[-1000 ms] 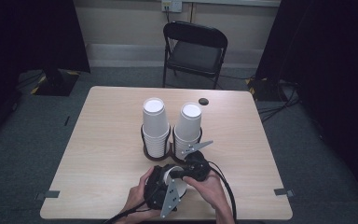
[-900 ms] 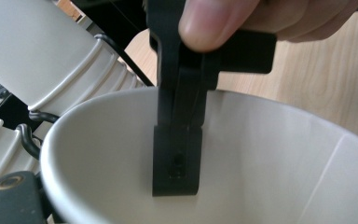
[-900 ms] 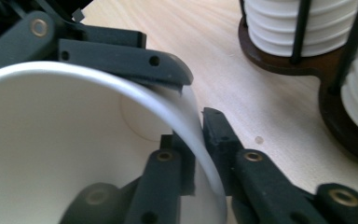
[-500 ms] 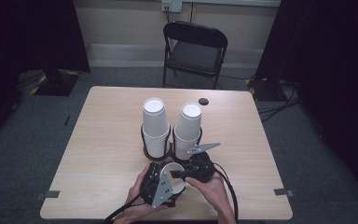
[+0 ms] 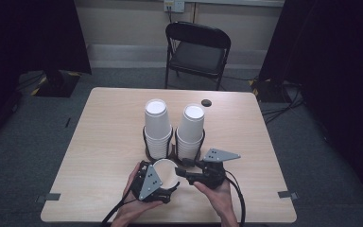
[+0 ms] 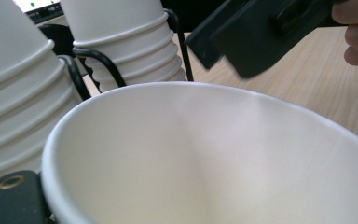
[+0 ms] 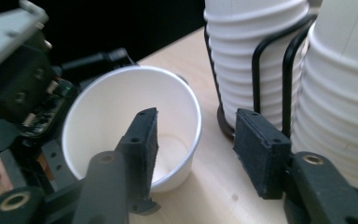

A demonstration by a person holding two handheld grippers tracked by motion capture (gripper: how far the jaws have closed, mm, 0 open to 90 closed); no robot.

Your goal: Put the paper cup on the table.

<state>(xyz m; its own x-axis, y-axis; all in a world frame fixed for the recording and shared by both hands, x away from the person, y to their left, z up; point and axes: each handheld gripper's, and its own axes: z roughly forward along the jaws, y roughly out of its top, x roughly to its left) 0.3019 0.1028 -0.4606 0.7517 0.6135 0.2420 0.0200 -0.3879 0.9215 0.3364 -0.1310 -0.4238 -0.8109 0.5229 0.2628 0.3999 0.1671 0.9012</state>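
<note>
A single white paper cup (image 5: 164, 169) stands upright near the table's front edge, and my left gripper (image 5: 160, 182) is shut on it. In the left gripper view the cup's mouth (image 6: 205, 154) is very close, with one black finger (image 6: 10, 198) at its rim. My right gripper (image 5: 182, 172) is just right of the cup, open. In the right gripper view it (image 7: 198, 144) has one pad (image 7: 142, 140) in front of the cup (image 7: 116, 107) and nothing between its jaws. Two tall stacks of white cups (image 5: 157, 125) (image 5: 191, 130) stand in a black wire holder (image 5: 175, 149).
Wooden table (image 5: 99, 137) with a small dark disc (image 5: 206, 102) at its far edge. A black folding chair (image 5: 196, 52) stands behind the table. Both hands come in from the near edge. The cup stacks (image 7: 247, 60) are close to my right gripper's outer finger.
My right gripper has drawn back to the right, away from the single cup. The cup's open mouth now shows fully in the left gripper.
</note>
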